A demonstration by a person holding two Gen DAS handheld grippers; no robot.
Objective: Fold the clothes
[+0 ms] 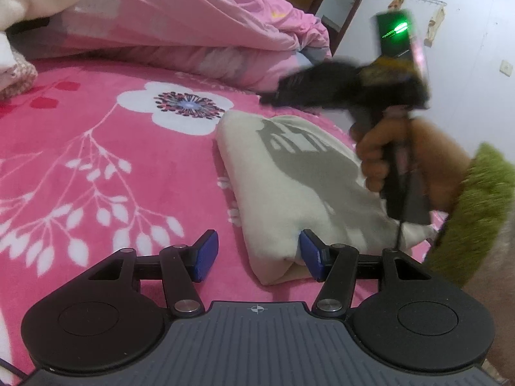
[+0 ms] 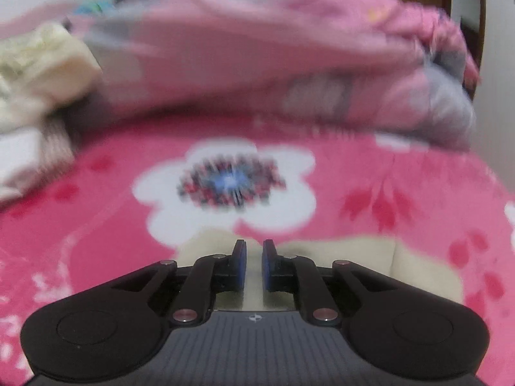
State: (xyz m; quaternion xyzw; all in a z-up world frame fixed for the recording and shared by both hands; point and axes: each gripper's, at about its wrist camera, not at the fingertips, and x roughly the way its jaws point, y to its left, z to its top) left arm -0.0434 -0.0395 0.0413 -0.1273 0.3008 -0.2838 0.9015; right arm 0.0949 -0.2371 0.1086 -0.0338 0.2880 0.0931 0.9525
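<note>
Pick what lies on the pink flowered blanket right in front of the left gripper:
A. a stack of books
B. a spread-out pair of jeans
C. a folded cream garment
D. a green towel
C: the left wrist view shows a folded cream garment lying on the blanket, its near corner by the left gripper, whose jaws stand apart.
</note>
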